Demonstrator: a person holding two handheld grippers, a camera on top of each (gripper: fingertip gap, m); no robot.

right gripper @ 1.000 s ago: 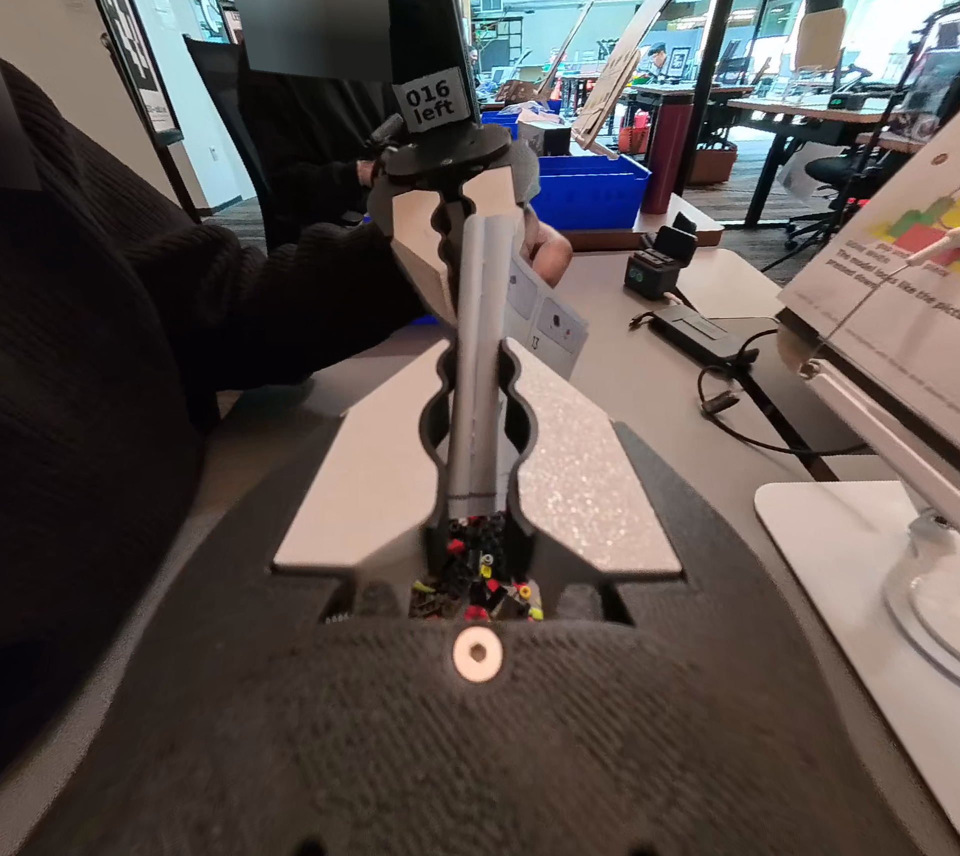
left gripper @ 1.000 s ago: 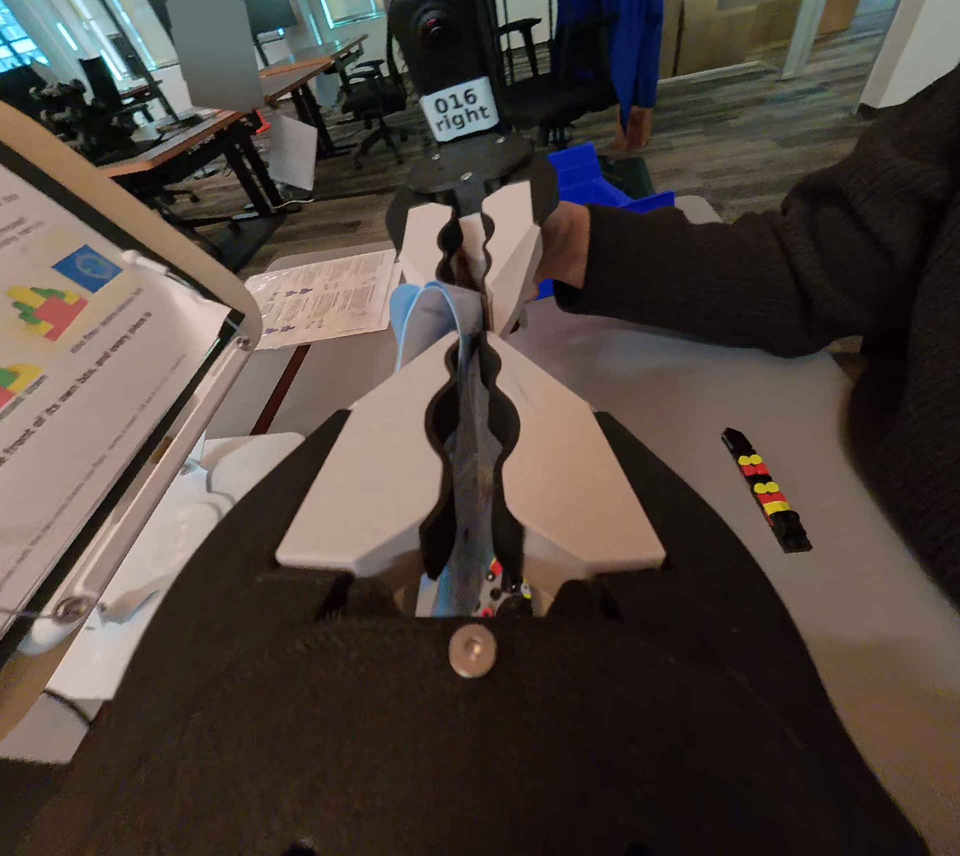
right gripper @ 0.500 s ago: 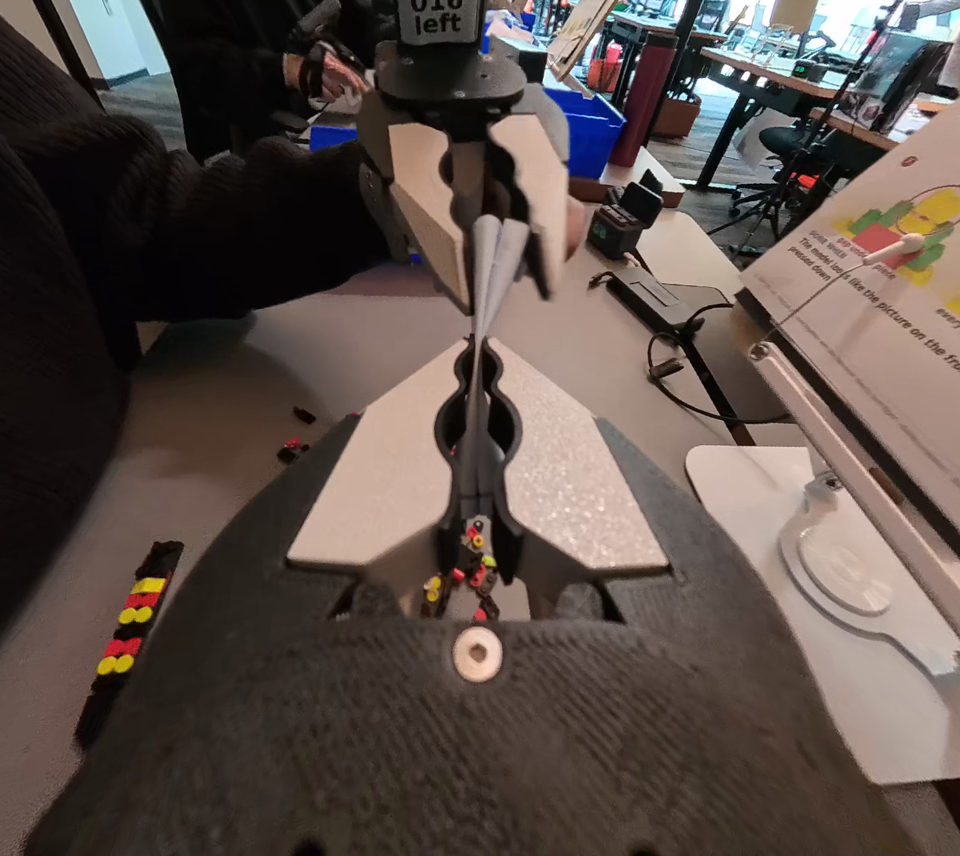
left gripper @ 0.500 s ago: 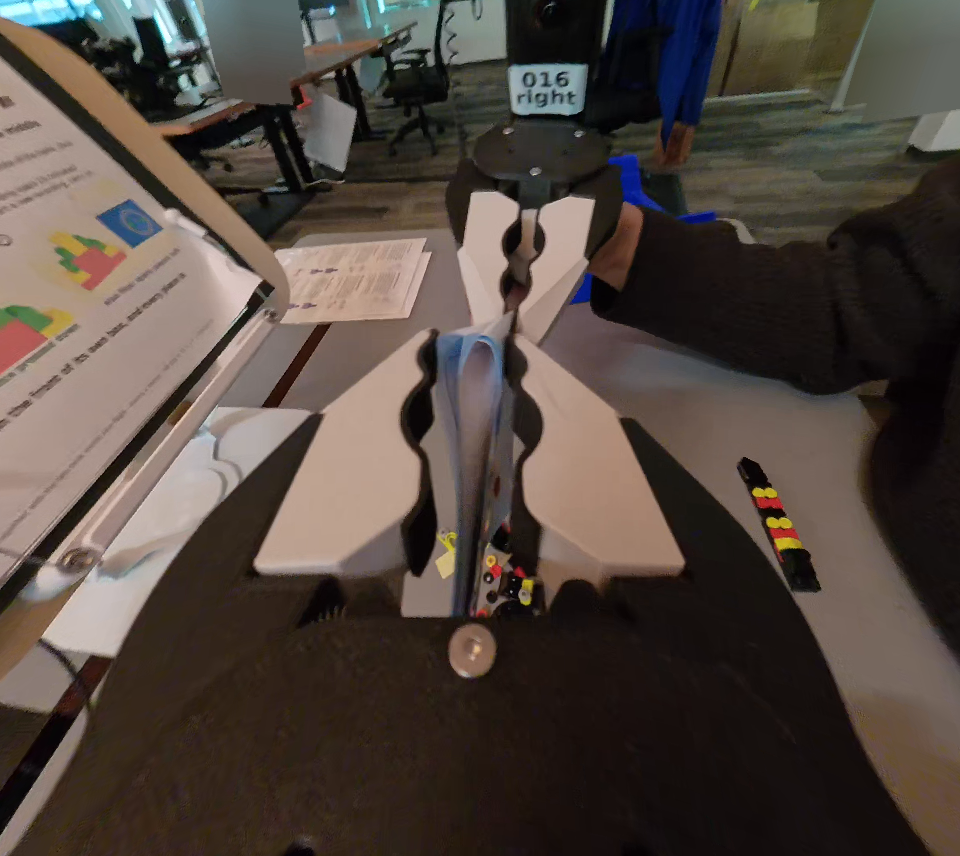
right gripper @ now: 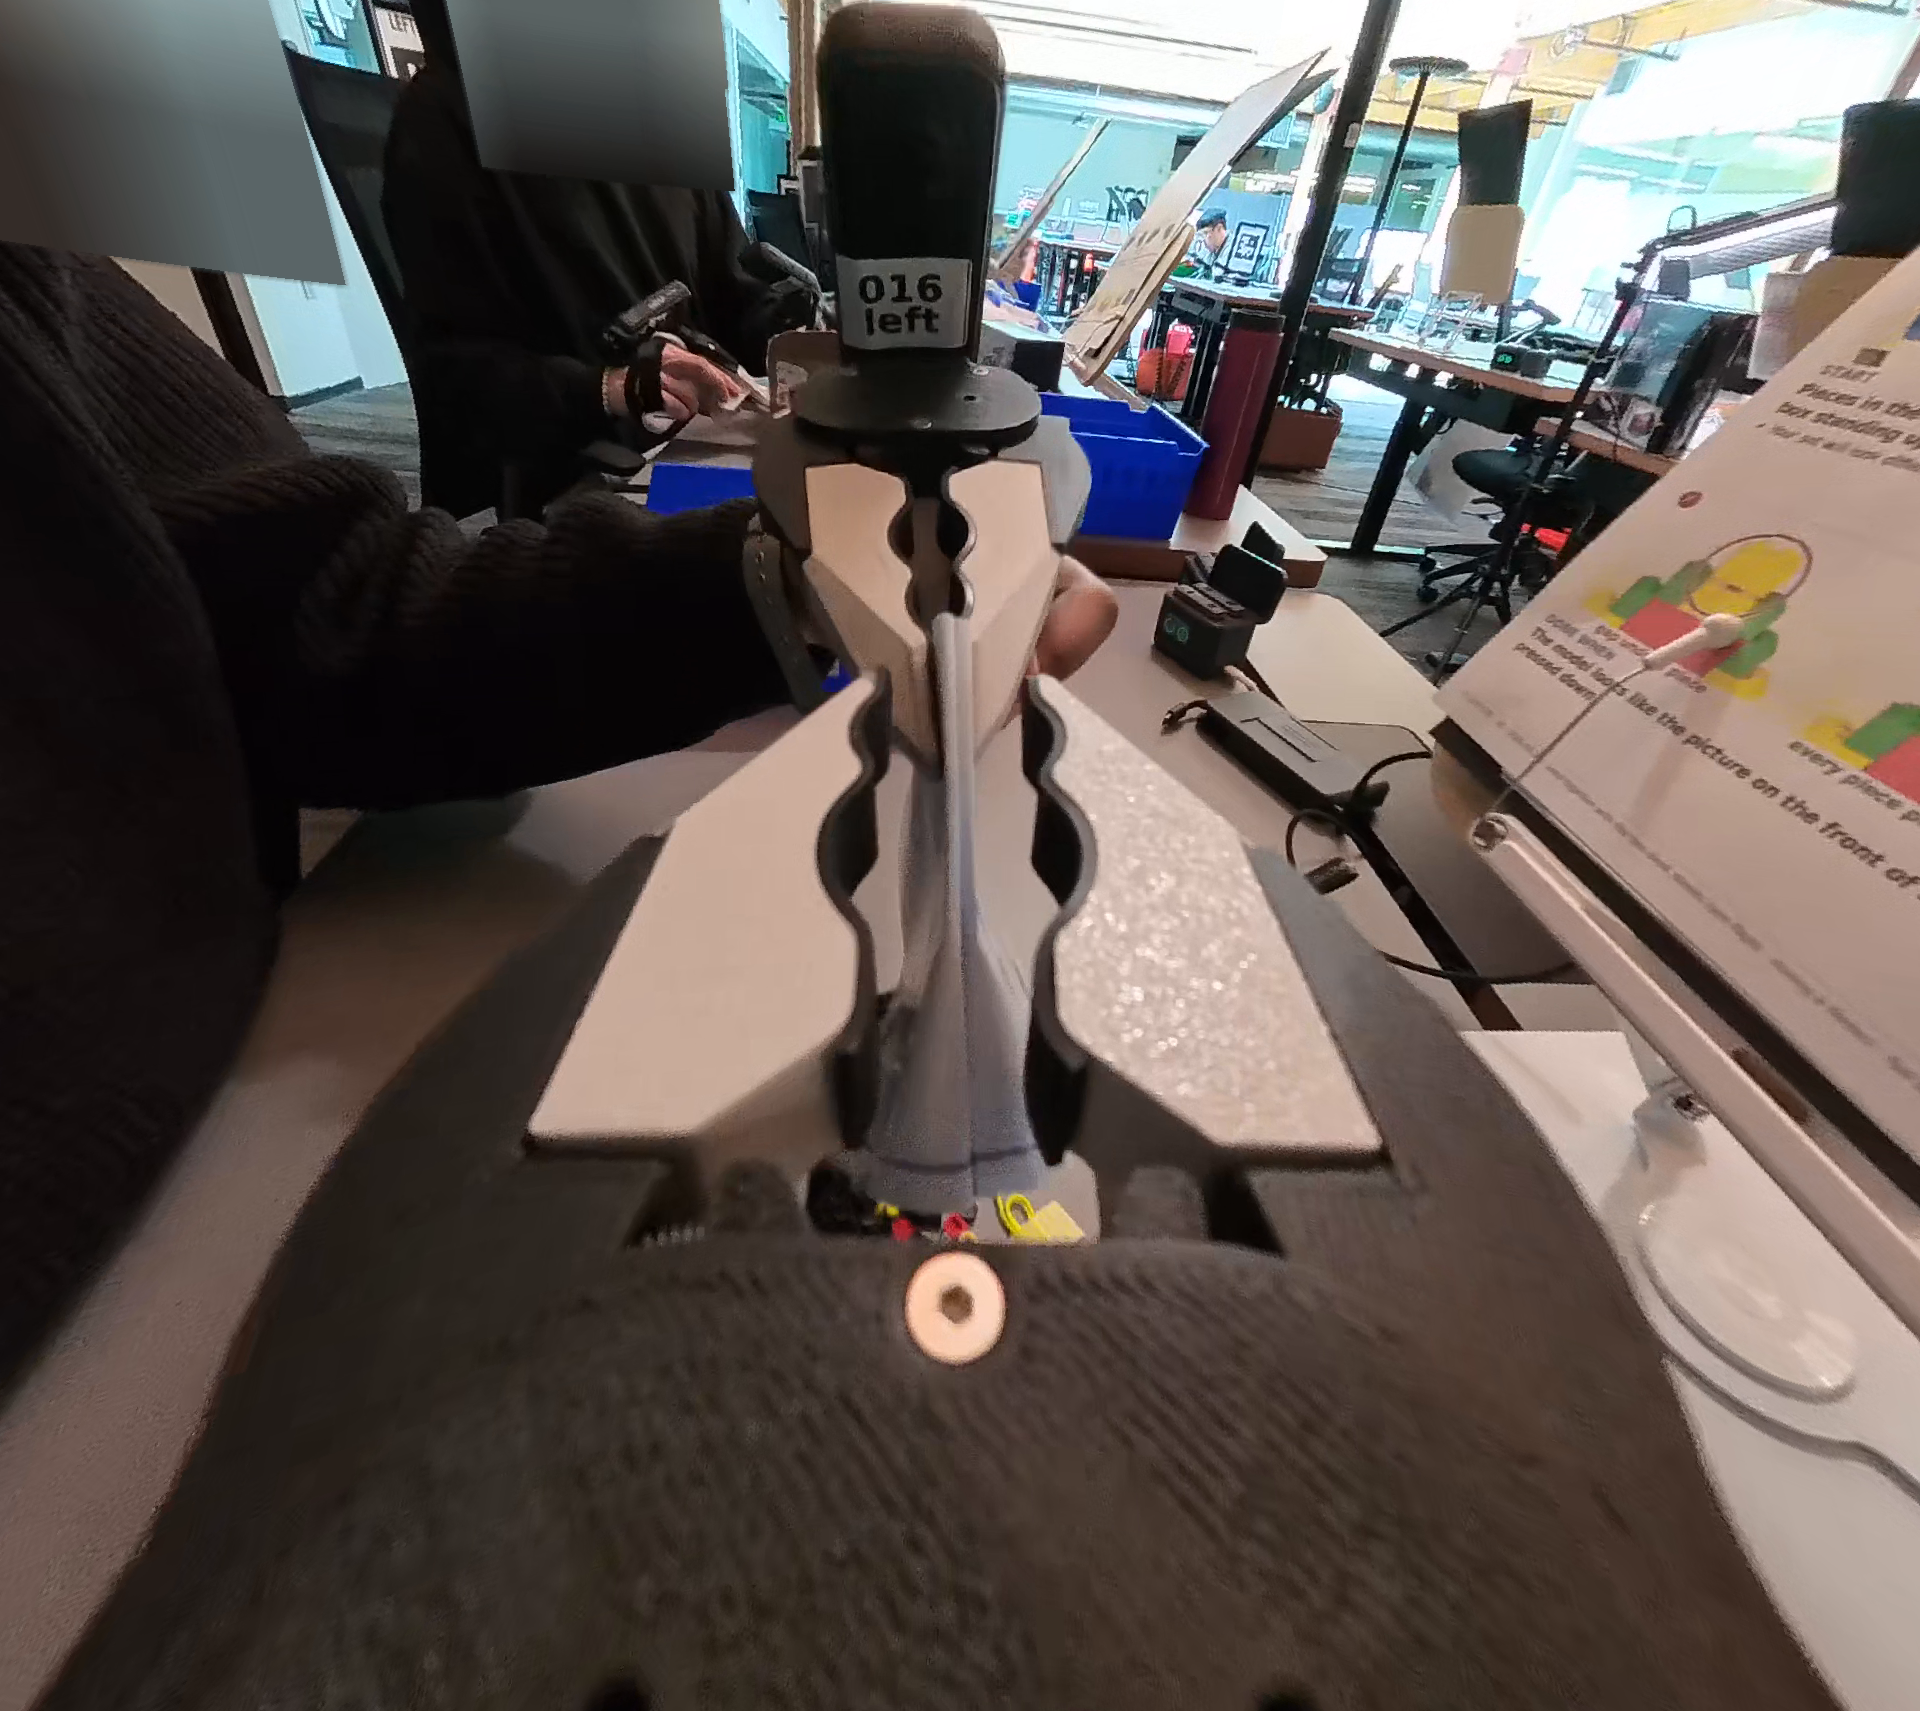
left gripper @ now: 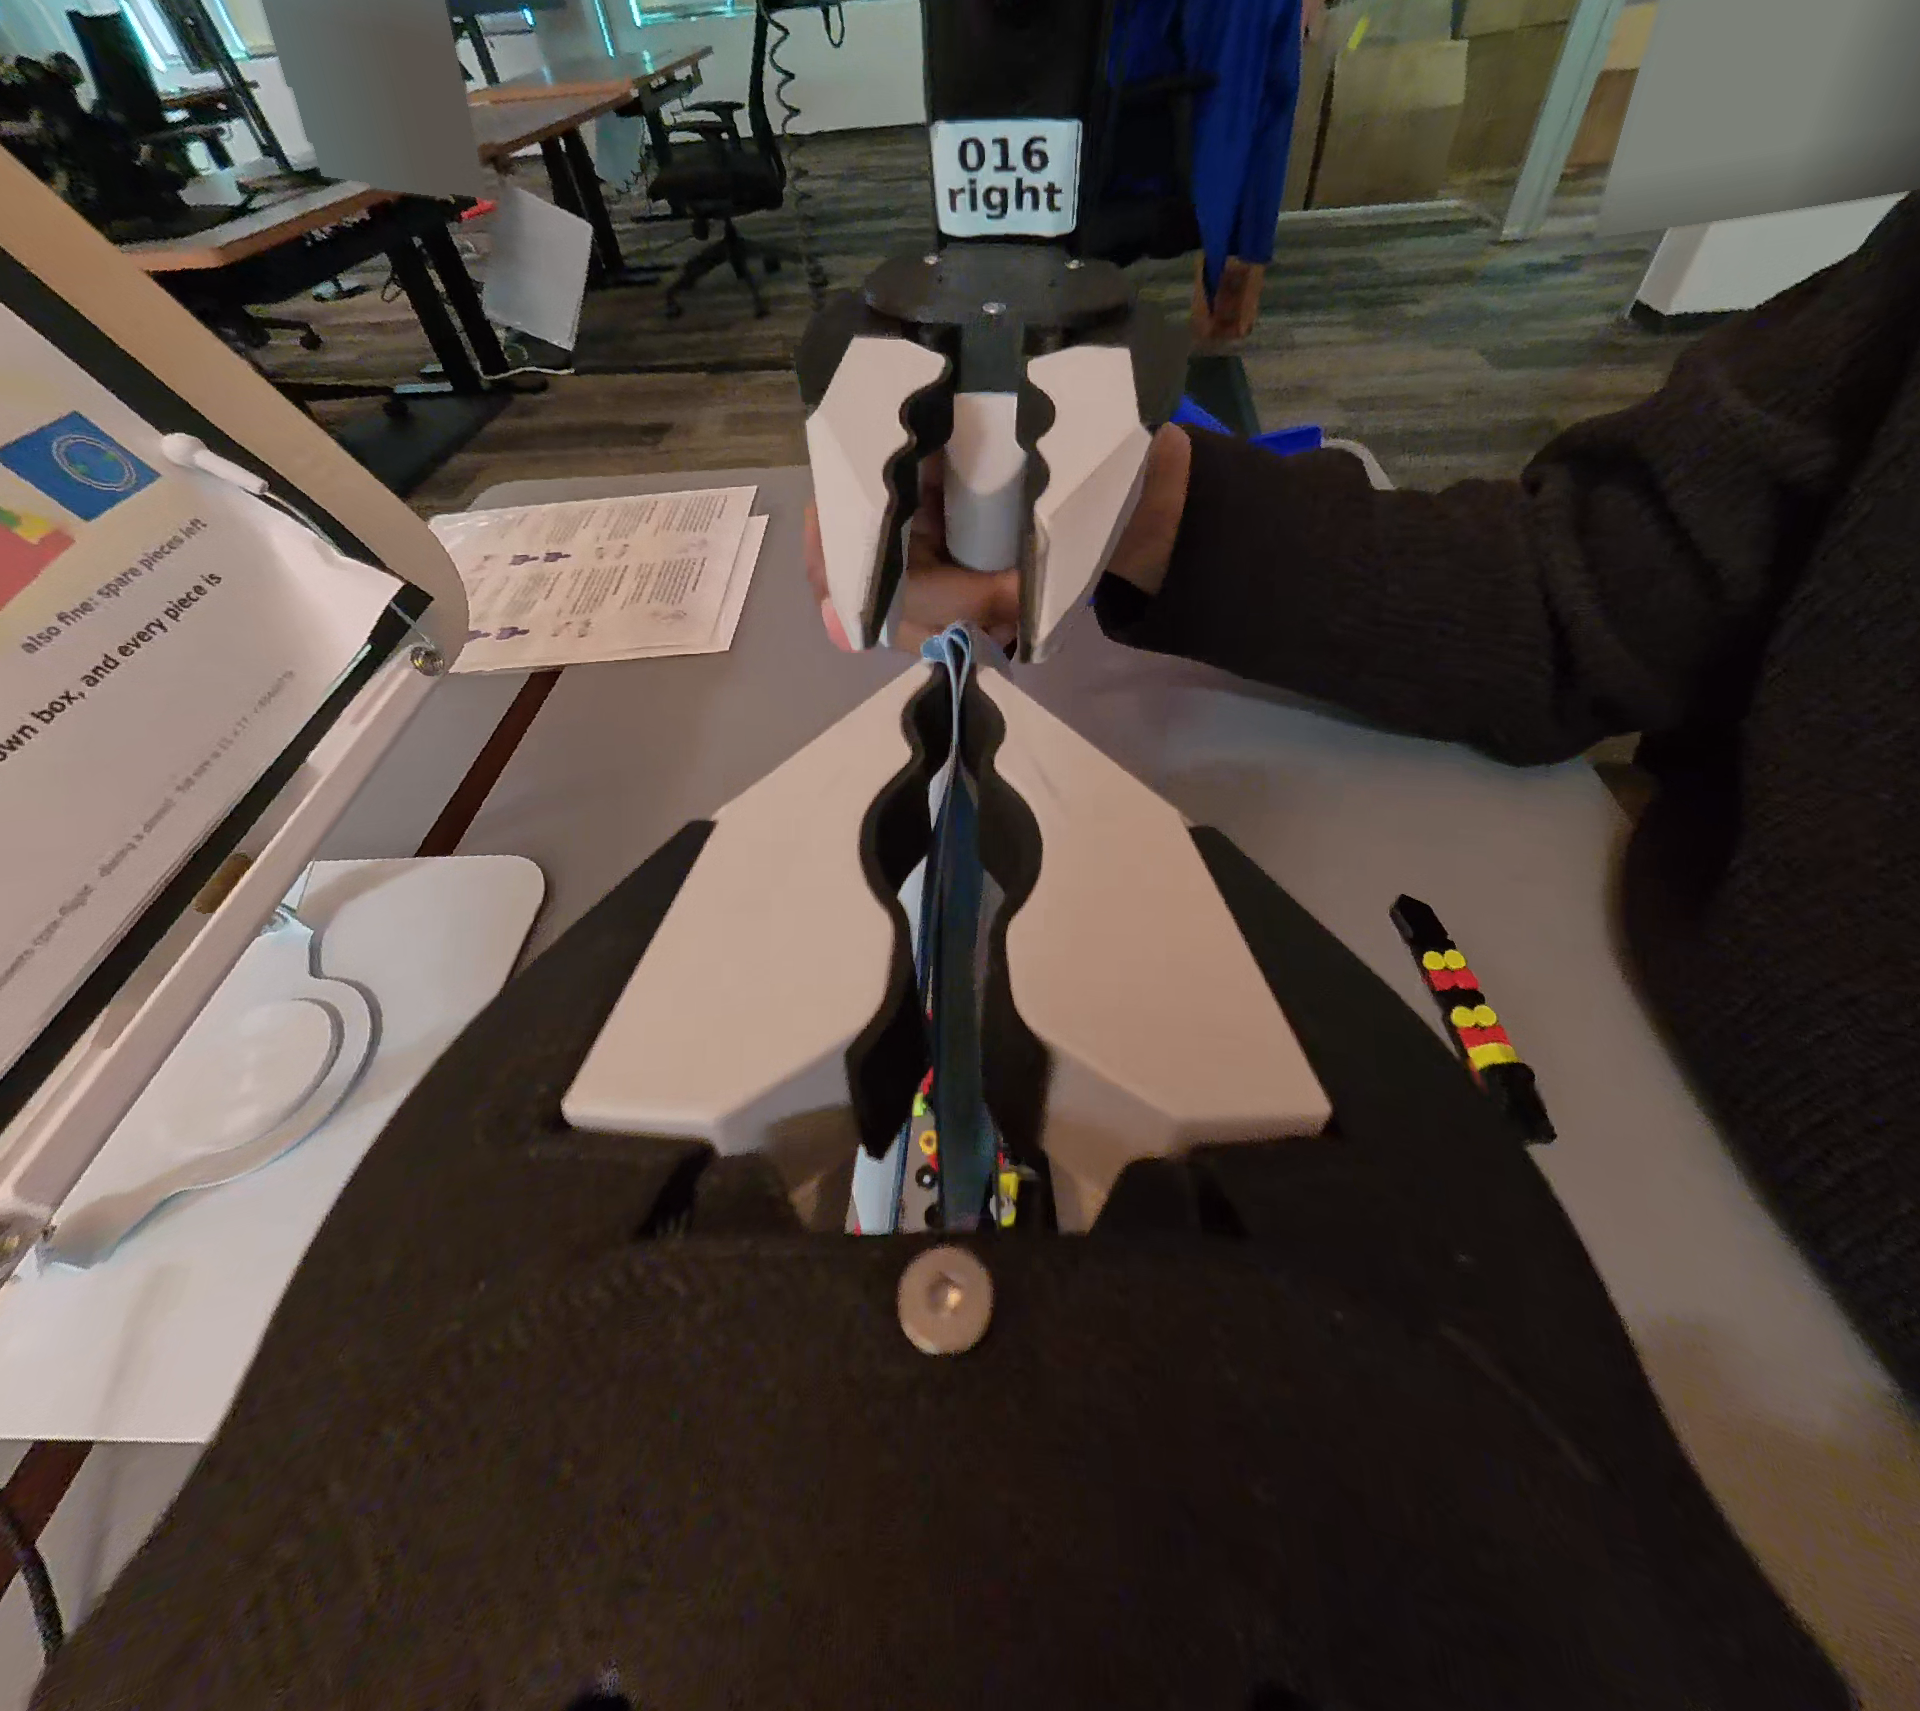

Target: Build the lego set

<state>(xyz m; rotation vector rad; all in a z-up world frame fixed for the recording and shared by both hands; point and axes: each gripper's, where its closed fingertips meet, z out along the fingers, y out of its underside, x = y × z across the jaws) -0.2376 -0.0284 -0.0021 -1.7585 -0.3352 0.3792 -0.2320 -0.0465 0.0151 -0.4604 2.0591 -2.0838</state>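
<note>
Lego bag (left gripper: 956, 882) hangs above table (left gripper: 1299, 788), clamped edge-on in left gripper (left gripper: 951, 674). Right gripper (right gripper: 954, 705) faces it w/ fingers parted, bag between them, not gripped. Brick strip (left gripper: 1475, 1022) lies on table nearby.

Two close wrist views face to face, sharing the table (left gripper: 1299, 788).

The left gripper (left gripper: 951, 685) and right gripper (right gripper: 951, 705) face each other tip to tip above the table, each held level. The left one's jaws are pressed together on something thin, while the right one's stand apart. Dark knit sleeves (left gripper: 1507, 581) cover both forearms behind them.
</note>
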